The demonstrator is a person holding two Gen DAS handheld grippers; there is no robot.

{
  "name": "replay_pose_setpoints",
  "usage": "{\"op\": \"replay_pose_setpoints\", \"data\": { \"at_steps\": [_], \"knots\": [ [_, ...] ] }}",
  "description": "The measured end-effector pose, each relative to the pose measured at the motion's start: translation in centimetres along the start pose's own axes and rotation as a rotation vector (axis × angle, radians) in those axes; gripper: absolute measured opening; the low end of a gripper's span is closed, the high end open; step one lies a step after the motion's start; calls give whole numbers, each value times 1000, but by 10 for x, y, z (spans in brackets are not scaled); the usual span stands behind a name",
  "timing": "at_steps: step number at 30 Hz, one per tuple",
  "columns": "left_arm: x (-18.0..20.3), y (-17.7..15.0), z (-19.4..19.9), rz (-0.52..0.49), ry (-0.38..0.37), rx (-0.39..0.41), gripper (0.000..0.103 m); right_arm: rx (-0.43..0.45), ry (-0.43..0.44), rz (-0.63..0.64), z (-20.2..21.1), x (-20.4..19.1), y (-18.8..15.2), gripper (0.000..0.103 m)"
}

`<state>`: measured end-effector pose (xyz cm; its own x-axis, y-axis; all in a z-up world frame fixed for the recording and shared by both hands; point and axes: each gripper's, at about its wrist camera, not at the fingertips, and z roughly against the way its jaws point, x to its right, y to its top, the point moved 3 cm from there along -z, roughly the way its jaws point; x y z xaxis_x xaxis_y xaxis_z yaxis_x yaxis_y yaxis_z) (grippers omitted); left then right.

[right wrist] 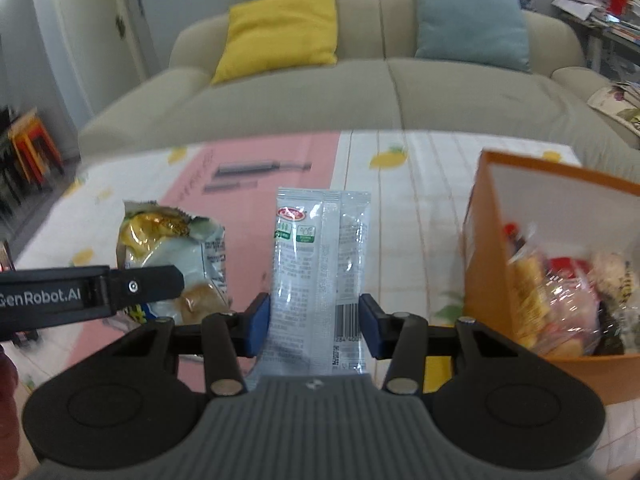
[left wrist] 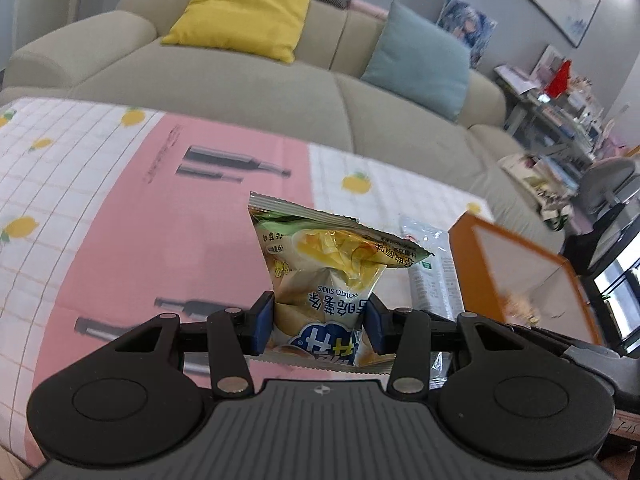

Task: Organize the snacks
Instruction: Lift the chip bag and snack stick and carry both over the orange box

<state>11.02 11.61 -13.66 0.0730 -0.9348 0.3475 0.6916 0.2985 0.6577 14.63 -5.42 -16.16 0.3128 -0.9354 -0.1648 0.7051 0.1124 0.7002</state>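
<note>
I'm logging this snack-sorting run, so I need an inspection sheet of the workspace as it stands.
Surface: table under a lemon-print cloth with a pink mat.
Job's things: potato sticks bag; clear wafer packet; orange box at right, already holding snacks.
Clutter: nothing seen.
Grippers: left gripper shut on the potato sticks bag; right gripper shut on the clear wafer packet.
Cables: nothing seen.
Surroundings: beige sofa with yellow cushion and blue cushion; crowded shelves at right.
</note>
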Motion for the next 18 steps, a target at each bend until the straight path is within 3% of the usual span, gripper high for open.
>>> {"op": "replay_pose_setpoints", "data": {
  "at_steps": [8, 18],
  "knots": [
    [54, 28, 16, -82, -84, 42, 52, 117, -10, -92, 56, 42, 25, 46],
    [165, 54, -15, -273, -248, -24, 52, 226, -114, -157, 109, 137, 42, 46]
  ]
}}
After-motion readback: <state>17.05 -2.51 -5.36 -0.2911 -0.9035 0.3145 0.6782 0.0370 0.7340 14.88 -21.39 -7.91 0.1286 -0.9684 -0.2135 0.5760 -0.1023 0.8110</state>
